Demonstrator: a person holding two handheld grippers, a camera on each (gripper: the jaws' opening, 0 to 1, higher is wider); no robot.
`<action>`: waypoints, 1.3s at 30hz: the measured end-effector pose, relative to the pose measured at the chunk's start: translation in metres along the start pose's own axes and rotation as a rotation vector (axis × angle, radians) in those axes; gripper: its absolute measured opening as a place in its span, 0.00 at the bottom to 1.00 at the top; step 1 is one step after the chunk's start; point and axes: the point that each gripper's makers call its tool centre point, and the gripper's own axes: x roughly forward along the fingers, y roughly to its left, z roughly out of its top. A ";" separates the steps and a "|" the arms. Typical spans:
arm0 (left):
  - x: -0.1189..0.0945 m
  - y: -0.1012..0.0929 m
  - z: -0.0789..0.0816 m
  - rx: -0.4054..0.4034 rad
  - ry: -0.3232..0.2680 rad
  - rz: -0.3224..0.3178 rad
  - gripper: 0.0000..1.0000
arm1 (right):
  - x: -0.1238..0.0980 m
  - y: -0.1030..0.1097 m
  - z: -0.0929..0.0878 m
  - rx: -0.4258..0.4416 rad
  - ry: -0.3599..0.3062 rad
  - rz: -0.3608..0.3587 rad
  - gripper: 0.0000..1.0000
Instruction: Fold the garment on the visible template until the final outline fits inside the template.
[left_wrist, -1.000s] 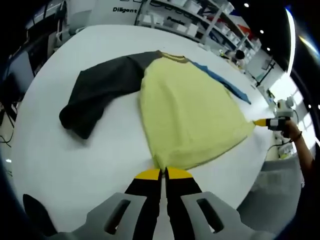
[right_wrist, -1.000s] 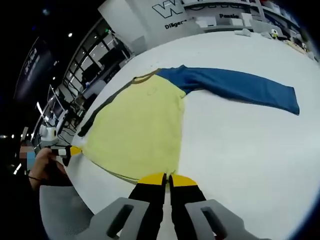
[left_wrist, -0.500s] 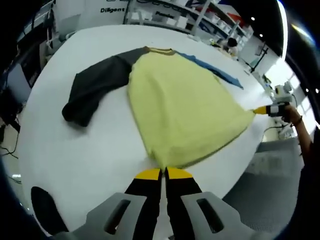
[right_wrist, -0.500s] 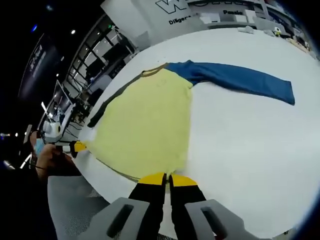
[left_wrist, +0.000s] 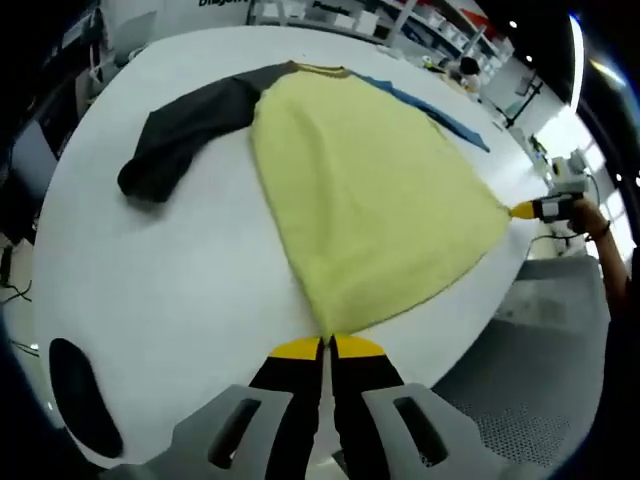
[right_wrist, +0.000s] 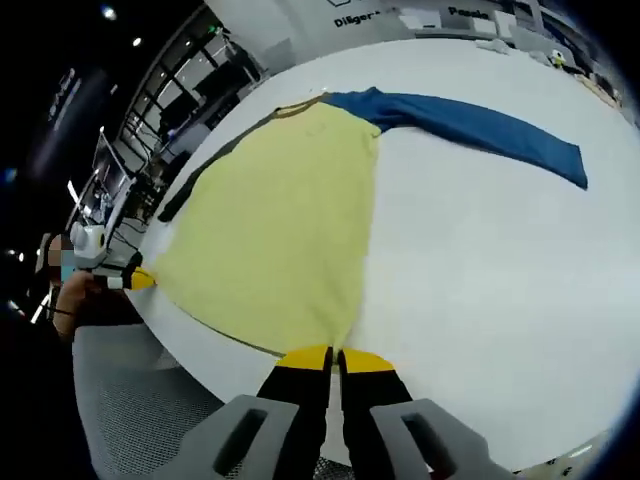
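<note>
A long-sleeved shirt with a yellow body (left_wrist: 370, 200) (right_wrist: 280, 230) lies stretched over a white table (left_wrist: 170, 270). Its dark grey sleeve (left_wrist: 185, 125) is bunched at the left in the left gripper view; its blue sleeve (right_wrist: 470, 125) lies straight at the upper right in the right gripper view. My left gripper (left_wrist: 326, 346) is shut on one hem corner of the shirt. My right gripper (right_wrist: 334, 357) is shut on the other hem corner and also shows at the far right of the left gripper view (left_wrist: 522, 211), held by a hand. The hem is pulled taut between them.
The table edge runs just under both grippers, with grey floor (left_wrist: 520, 400) beyond it. Shelves and desks (left_wrist: 400, 20) stand behind the table. A dark oval mark (left_wrist: 75, 395) sits on the table near its left edge.
Both grippers have drawn the hem toward the table edge and lifted it a little; the yellow body is stretched flatter and longer. The grey sleeve has slid along with it.
</note>
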 end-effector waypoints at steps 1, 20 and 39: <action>-0.001 0.000 -0.001 0.005 -0.004 0.008 0.00 | 0.001 -0.002 -0.001 -0.008 0.001 -0.009 0.00; -0.002 -0.003 0.000 0.116 -0.032 0.097 0.03 | 0.006 -0.004 -0.004 -0.111 -0.026 -0.029 0.00; -0.023 -0.011 0.036 0.096 -0.297 0.104 0.56 | -0.012 0.019 0.017 -0.163 -0.128 0.084 0.61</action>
